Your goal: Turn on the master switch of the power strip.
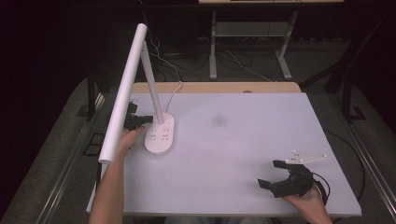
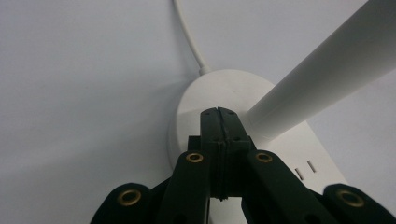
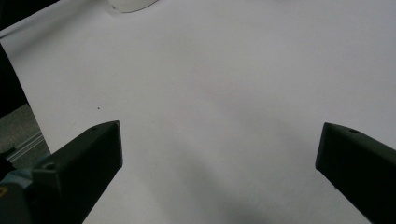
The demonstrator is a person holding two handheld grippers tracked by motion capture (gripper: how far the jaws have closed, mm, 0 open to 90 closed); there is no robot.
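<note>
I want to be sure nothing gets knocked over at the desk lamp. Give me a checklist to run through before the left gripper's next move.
1. Left gripper jaws together with nothing between them: ok.
2. Closed tip over the lamp base, beside the lamp post: ok; actual contact: cannot tell.
3. Desk lamp upright on the table, base flat: ok.
4. Lamp's white cable away from the jaws: ok.
5. Right gripper open, far from the lamp, nothing between its jaws: ok.
6. Lamp switched on: cannot tell.
</note>
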